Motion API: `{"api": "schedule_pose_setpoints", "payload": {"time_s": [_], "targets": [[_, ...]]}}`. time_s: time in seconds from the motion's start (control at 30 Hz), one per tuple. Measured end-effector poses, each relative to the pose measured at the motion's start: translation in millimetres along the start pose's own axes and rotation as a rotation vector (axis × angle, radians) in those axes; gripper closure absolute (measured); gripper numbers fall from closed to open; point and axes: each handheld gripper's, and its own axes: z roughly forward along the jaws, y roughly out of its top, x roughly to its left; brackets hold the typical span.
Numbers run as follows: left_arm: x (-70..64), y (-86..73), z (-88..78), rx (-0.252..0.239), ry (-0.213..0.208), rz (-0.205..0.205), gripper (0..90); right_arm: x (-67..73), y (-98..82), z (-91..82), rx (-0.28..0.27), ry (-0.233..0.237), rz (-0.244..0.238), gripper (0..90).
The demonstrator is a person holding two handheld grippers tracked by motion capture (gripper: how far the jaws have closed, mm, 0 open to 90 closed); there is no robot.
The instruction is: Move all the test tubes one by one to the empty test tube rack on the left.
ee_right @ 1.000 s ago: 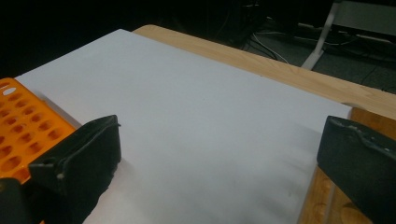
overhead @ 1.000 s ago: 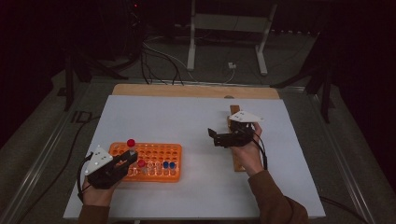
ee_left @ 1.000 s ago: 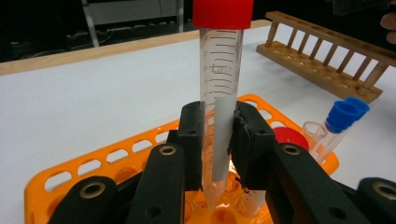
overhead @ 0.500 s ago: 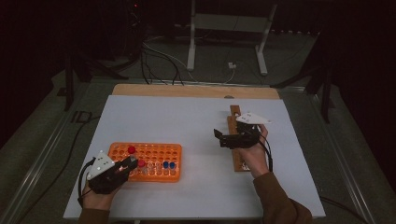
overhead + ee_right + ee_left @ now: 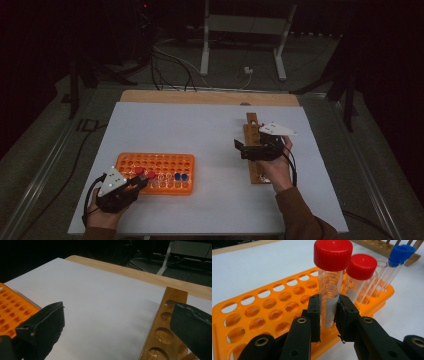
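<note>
Surface: white sheet over wood top, dark room behind.
Orange rack: front left, long axis left-right.
Held tube: upright, red cap up, clear wall with printed scale.
Left gripper: fingers clenched on held tube, over the rack.
Right gripper: fingers spread, empty, beside wooden rack.

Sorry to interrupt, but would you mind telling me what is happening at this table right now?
A person works with a gripper in each hand. The left gripper is shut on a red-capped tube standing in the orange rack, beside another red-capped tube and the blue-capped ones. The right gripper is open and holds nothing, hovering beside the wooden rack on the white table.
</note>
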Motion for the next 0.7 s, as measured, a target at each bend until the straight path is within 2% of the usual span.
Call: {"api": "schedule_pose_setpoints", "payload": {"time_s": [0.47,0.7], "targets": [[-5.4,-1.1,6.9,0.068,0.015,0.054,74.9,-7.2,-6.1,-6.1,-0.004,-0.01,0.012,0.2],[-5.9,-1.5,9.2,0.093,0.018,0.067,74.9,-8.7,-9.4,-8.2,-0.002,-0.007,0.017,0.1]]}}
